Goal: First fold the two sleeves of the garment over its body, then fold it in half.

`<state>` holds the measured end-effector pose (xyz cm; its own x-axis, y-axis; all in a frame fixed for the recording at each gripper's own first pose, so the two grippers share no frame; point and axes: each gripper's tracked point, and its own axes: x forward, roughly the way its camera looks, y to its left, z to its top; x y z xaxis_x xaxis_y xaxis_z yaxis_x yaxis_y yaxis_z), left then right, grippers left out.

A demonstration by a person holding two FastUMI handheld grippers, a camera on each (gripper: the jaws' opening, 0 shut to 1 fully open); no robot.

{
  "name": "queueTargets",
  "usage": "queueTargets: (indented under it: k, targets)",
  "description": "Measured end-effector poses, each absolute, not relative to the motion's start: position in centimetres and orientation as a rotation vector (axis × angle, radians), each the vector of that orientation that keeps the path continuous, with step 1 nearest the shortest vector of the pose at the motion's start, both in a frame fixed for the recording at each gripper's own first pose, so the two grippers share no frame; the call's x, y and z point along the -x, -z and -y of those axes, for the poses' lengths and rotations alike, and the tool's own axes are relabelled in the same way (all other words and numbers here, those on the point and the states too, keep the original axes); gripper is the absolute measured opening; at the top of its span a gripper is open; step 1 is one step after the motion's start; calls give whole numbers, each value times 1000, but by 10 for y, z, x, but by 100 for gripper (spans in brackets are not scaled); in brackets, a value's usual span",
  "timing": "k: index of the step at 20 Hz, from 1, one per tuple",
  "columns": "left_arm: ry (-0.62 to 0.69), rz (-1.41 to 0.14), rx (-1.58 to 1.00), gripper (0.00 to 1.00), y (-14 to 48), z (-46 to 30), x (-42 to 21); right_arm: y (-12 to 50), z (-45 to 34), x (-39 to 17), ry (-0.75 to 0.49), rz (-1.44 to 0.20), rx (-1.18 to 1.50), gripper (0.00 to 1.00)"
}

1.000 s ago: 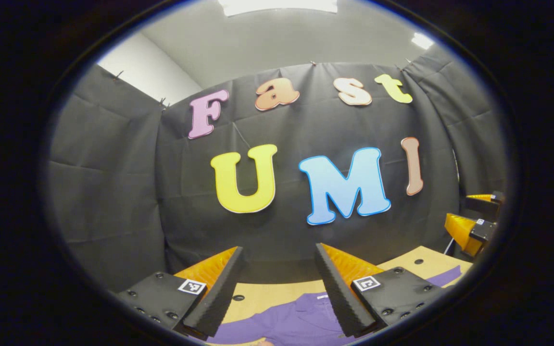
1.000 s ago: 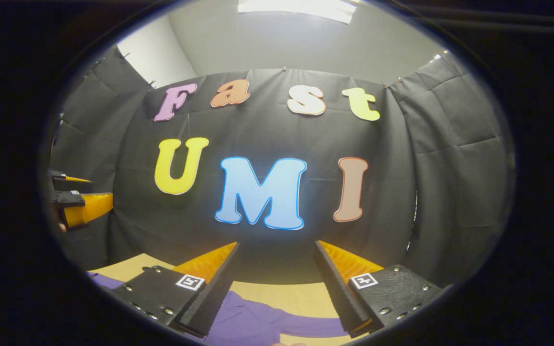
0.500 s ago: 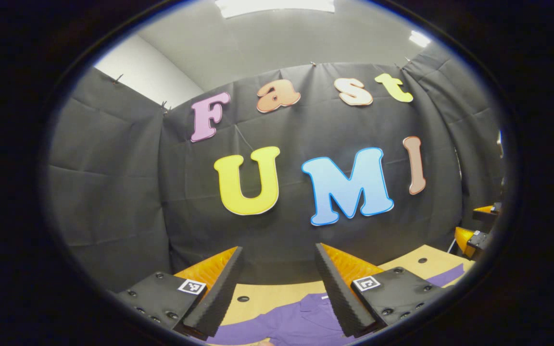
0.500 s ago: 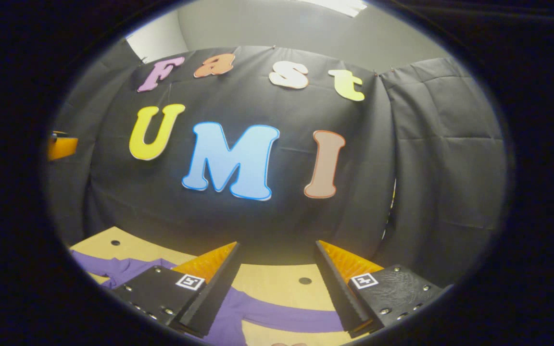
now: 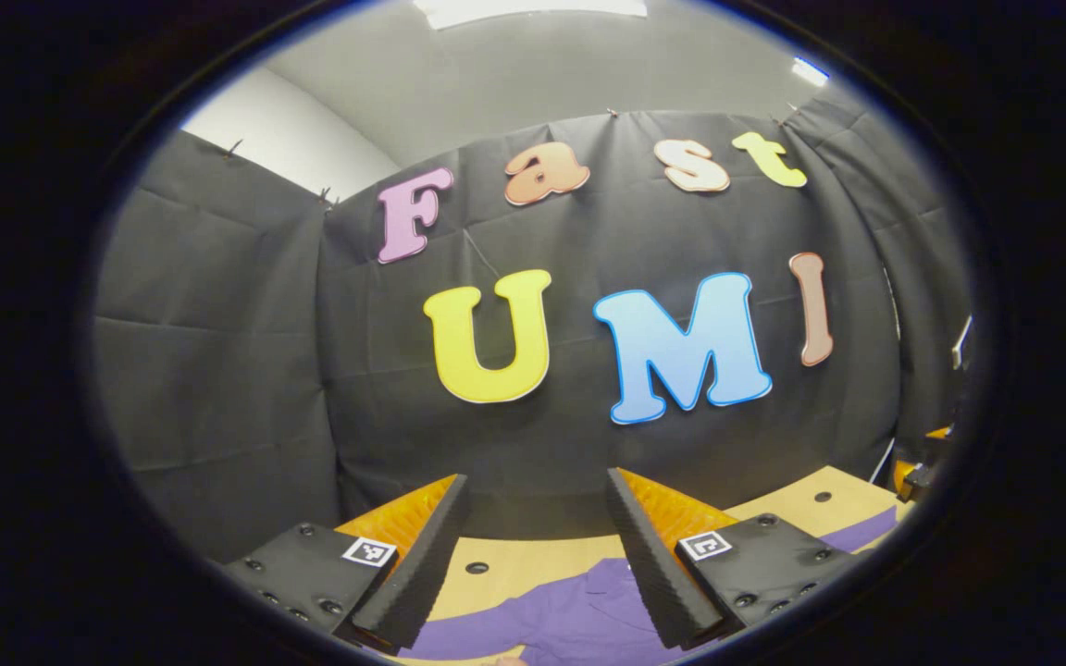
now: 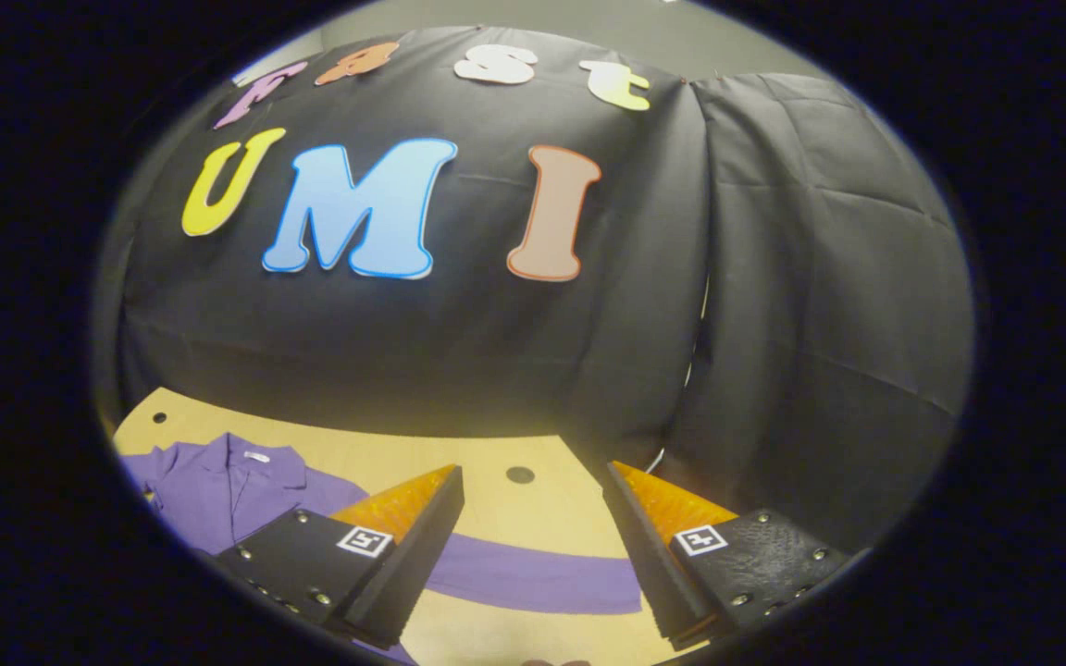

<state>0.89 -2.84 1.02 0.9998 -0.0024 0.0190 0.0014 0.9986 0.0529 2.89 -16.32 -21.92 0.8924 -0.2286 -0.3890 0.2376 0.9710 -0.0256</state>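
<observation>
Jaws of the left gripper point(image 5: 533, 546) spread wide, nothing between them, held above the purple garment point(image 5: 579, 615). Bare wooden table point(image 5: 514, 569) beyond the fingertips, one round hole in it, then the black booth wall close behind. At the far right edge of the left gripper view, an orange-and-black shape, possibly the other gripper, too cut off to tell.

Jaws of the right gripper point(image 6: 533, 546) likewise wide apart, empty, hovering over a sleeve point(image 6: 538, 578) lying flat, long axis across the view, cuff end toward the right finger. Garment body with collar point(image 6: 246, 462) spread flat to the left. Open tabletop point(image 6: 496, 462) ahead up to the wall; table edge near on the right.
</observation>
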Motion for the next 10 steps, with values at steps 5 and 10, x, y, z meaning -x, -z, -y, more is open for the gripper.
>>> queueTargets:
  k: [5, 10]
  targets:
    - [-26, 6, -61, 99, -7, 24, -10, 297, 186, -28, 287, -548, -79, 95]
    - [-54, -27, -59, 99, 3, 18, -10, 361, 206, -27, 313, -678, -87, 95]
